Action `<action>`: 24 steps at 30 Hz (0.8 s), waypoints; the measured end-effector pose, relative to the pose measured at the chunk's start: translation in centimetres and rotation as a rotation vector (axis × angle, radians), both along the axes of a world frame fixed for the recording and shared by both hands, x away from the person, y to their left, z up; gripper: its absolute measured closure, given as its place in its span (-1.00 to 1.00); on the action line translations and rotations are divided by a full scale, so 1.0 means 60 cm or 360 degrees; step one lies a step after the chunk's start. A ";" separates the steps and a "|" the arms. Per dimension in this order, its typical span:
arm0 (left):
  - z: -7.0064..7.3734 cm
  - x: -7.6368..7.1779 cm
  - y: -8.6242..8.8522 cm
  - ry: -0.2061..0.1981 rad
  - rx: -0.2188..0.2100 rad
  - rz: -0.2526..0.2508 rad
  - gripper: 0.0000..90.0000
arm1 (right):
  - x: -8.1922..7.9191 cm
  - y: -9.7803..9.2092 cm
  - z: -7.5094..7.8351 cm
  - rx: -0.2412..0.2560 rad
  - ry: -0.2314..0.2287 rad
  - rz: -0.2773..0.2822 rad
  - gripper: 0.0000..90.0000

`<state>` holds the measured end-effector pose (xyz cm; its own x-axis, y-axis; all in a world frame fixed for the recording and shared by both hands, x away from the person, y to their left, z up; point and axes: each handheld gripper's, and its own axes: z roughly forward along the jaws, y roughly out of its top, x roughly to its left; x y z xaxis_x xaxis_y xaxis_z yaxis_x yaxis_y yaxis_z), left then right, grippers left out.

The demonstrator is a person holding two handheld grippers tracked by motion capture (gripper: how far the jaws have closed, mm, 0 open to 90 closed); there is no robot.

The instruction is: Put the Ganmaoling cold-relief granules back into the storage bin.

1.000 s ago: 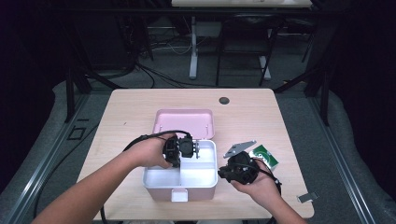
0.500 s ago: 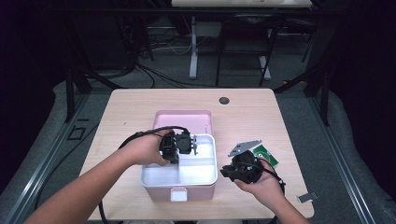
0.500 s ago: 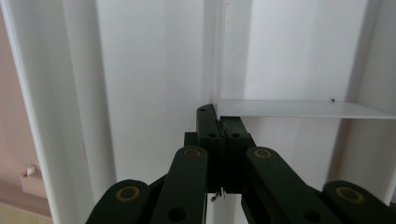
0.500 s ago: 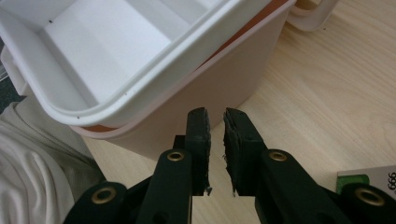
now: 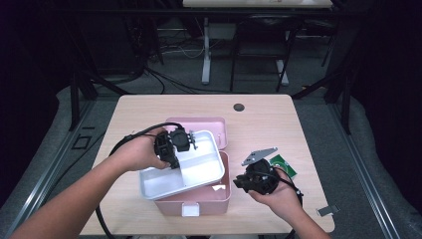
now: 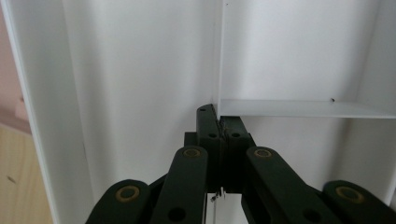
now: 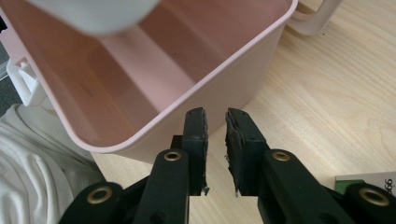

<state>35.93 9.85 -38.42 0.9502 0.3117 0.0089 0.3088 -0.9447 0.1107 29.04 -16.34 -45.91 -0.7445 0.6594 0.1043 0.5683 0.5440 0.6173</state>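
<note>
A pink box (image 5: 199, 201) stands near the table's front edge, its lid (image 5: 209, 124) lying open behind it. My left gripper (image 5: 185, 142) is shut on the thin centre divider (image 6: 299, 108) of a white inner tray (image 5: 199, 169). The tray hangs tilted above the box, shifted to the left. In the left gripper view the jaws (image 6: 218, 121) pinch the divider's edge between white tray walls (image 6: 140, 70). My right gripper (image 5: 245, 182) sits just right of the box with its jaws slightly open on nothing. In the right gripper view it (image 7: 215, 119) points at the pink box's corner (image 7: 224, 84), with the tray (image 7: 93, 9) above.
A green circuit board (image 5: 282, 164) lies on the table behind the right hand, its corner (image 7: 369, 179) beside the right jaw. A black round cap (image 5: 239, 107) sits at the table's back. A small metal piece (image 5: 328, 210) lies near the front right corner.
The left gripper has lifted the white tray out of the pink box, tilting it and carrying it left. The right gripper has drawn slightly back to the right of the box.
</note>
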 end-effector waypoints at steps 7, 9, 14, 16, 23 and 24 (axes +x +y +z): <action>0.000 0.012 0.058 0.0028 0.0029 0.0299 0.98 | 0.002 0.002 0.007 0.0003 -0.0021 -0.0010 0.66; 0.000 0.015 0.078 0.0027 0.0027 0.0380 0.99 | 0.002 0.002 0.006 0.0005 -0.0016 -0.0008 0.63; -0.002 0.020 0.131 0.0051 0.0038 0.0536 0.99 | 0.003 0.000 0.004 0.0007 0.0006 -0.0007 0.51; -0.004 0.021 0.153 0.0054 0.0070 0.0586 0.98 | 0.005 -0.001 0.002 0.0011 0.0026 -0.0008 0.40; -0.007 0.019 0.234 0.0051 0.0080 0.0757 0.98 | 0.006 0.000 0.008 0.0005 0.0008 -0.0023 0.26; -0.008 0.019 0.244 0.0054 0.0078 0.0778 0.99 | 0.006 0.000 0.009 0.0003 0.0006 -0.0027 0.25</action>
<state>37.05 24.51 -38.91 0.6928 0.7211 0.0063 0.7199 -0.6921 0.0518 29.39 -16.34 -45.34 -0.7330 0.6716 0.1083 0.5796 0.5332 0.6162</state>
